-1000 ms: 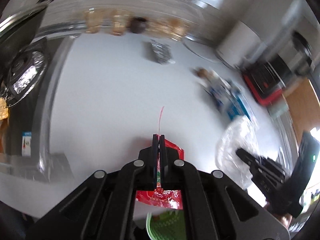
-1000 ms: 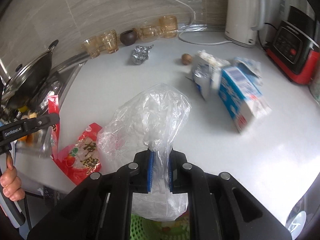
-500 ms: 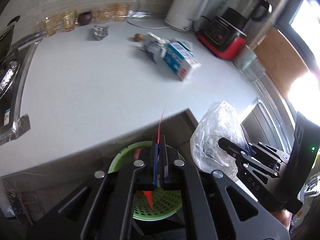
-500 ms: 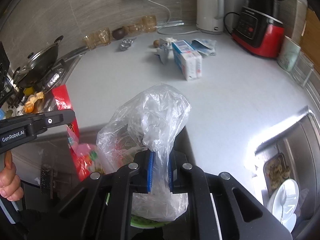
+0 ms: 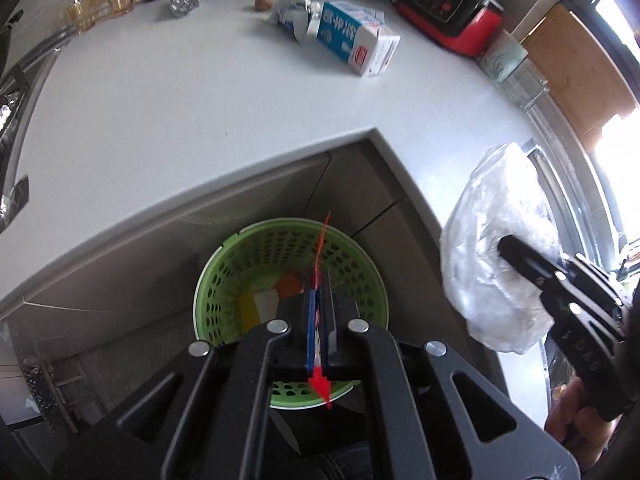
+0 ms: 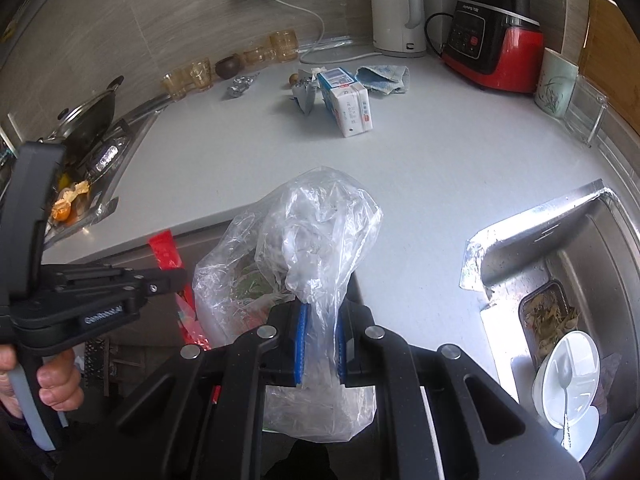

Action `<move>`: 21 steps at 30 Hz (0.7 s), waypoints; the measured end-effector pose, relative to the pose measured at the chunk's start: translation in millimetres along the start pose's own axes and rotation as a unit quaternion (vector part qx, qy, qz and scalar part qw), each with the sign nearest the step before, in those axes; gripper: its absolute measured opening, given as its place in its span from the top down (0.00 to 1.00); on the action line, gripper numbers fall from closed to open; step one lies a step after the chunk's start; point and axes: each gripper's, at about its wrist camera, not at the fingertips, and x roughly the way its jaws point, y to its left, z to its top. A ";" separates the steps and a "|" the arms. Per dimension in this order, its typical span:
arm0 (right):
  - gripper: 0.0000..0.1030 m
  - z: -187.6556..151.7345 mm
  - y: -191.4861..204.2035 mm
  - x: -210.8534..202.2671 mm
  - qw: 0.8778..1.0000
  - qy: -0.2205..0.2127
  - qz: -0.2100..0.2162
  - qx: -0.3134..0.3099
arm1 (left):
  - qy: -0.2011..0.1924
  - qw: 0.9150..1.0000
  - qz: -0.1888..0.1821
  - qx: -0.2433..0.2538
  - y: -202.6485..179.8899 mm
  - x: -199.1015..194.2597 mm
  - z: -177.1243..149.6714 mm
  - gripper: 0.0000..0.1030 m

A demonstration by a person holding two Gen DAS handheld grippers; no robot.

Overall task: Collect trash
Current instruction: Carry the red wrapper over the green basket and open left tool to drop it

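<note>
Over the green bin (image 5: 280,280) now, low in the frame: a second ago my left tool (image 5: 318,320), clamped on the red wrapper (image 5: 319,385), was above the table (image 5: 180,100). Right tool (image 6: 319,344) pinches the plastic bag (image 6: 320,232) alongside. Drop's next, I'd say.

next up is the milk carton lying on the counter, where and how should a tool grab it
Grip the carton across its two long side faces, near the middle, coming down from above. It lies flat with its square base toward the counter edge, and its torn top end by the crumpled wrapper looks too ragged to pinch.
</note>
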 end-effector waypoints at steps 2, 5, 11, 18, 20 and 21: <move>0.88 -0.5 -0.5 0.4 1.000 0.001 -0.001 0.001 | 0.003 1.000 0.002 0.000 0.2 2.9 -1.8 0.99; 0.88 -0.7 -1.2 1.1 1.000 0.003 0.000 0.003 | 0.009 1.000 0.002 -0.002 1.0 6.5 -2.9 0.99; 0.88 0.6 0.9 2.4 1.000 0.003 0.001 0.001 | 0.010 1.000 0.001 0.000 0.7 8.2 -3.8 0.99; 0.88 0.1 1.8 4.3 1.000 0.006 0.000 0.001 | -0.005 0.999 0.042 0.011 -3.3 4.0 -4.6 0.29; 0.88 0.2 1.9 5.5 1.000 0.007 0.001 0.002 | -0.006 0.999 0.044 0.019 -4.3 1.6 -3.3 0.24; 0.88 0.0 2.1 5.9 1.000 0.007 0.000 0.002 | -0.006 0.999 0.043 0.018 -4.1 0.7 -2.6 0.22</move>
